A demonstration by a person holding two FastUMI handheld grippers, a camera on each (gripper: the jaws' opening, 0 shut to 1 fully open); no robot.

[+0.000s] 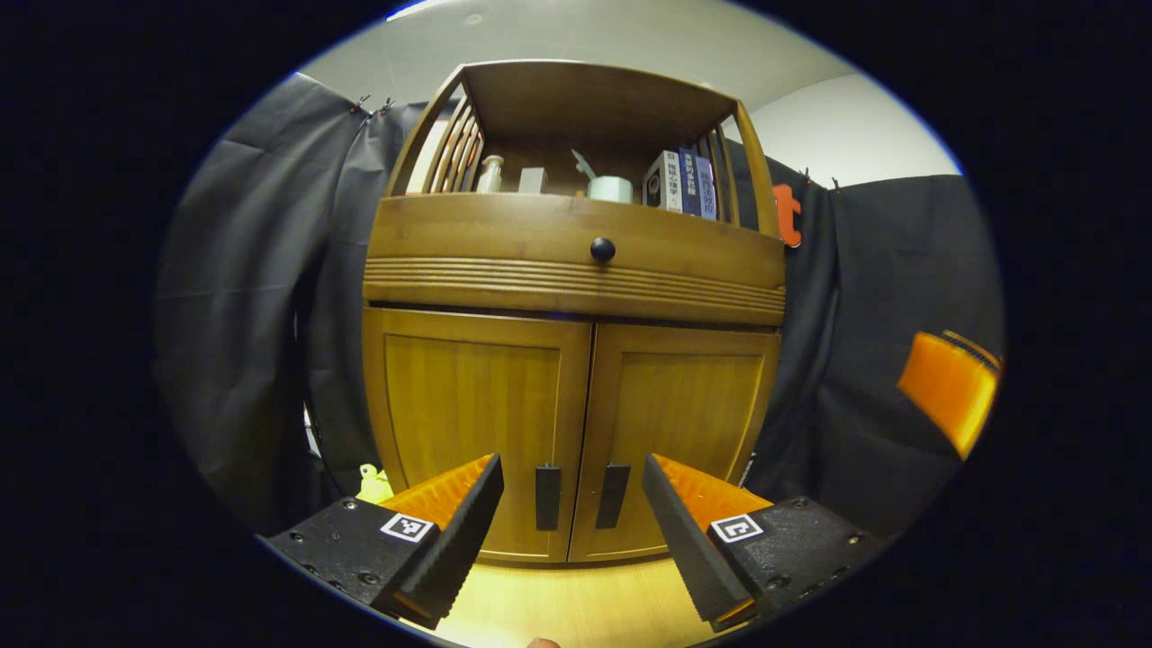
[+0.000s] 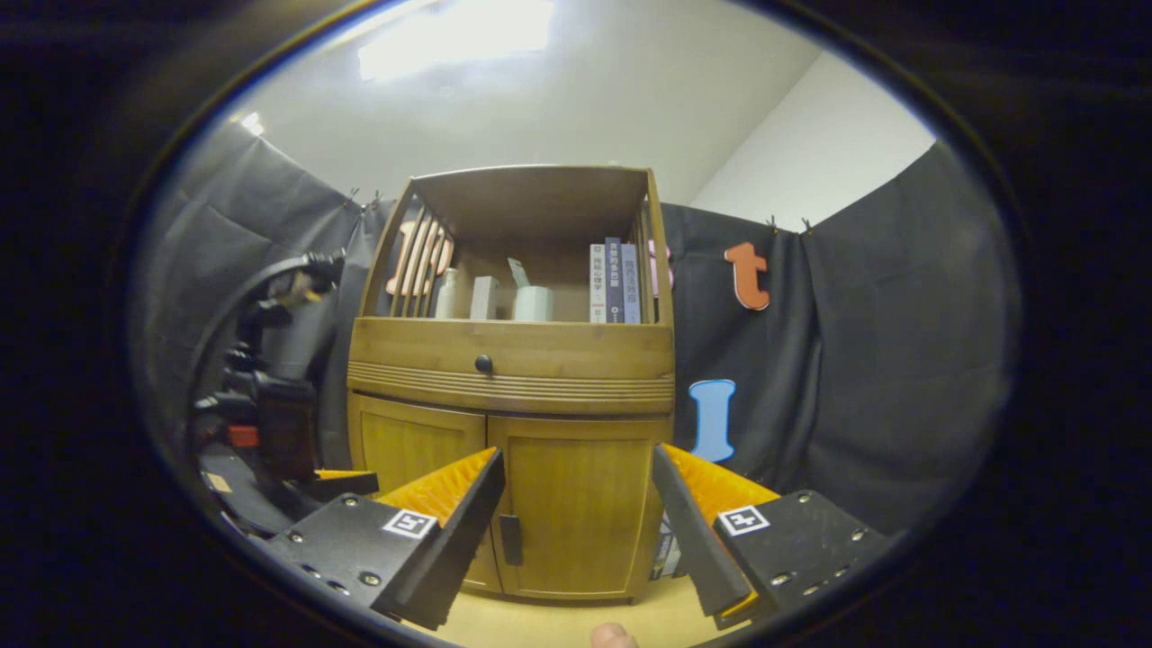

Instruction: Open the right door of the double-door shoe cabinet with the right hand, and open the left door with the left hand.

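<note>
The shoe cabinet (image 1: pixel 576 360) is warm brown wood with a smooth, slightly glossy grain, standing on a pale wooden floor (image 1: pixel 576 603) against the booth's dark cloth wall. Both of its lower doors are closed. The left door (image 1: pixel 477 423) and the right door (image 1: pixel 675 432) are flat framed panels that meet at the cabinet's middle, each with a dark upright bar pull at its inner edge: the left handle (image 1: pixel 547 497) and the right handle (image 1: pixel 612 495) stand just beside one another. Above the doors runs a band of ribbed moulding, then a drawer front with a round dark knob (image 1: pixel 602 249). The open top shelf, with slatted sides, carries a small bottle (image 1: pixel 489 173), a pale round cup (image 1: pixel 610 188) and a few upright books (image 1: pixel 684 183) at its right end.

The left gripper (image 1: pixel 571 513) is spread wide, holding nothing, its wedge-shaped ridged fingers framing the two handles from short of the doors. In the right gripper view the right gripper (image 2: pixel 576 522) is likewise spread and empty, farther back, facing the right door (image 2: pixel 576 513); the left gripper's dark body (image 2: pixel 270 423) shows near the cabinet's left side
</note>
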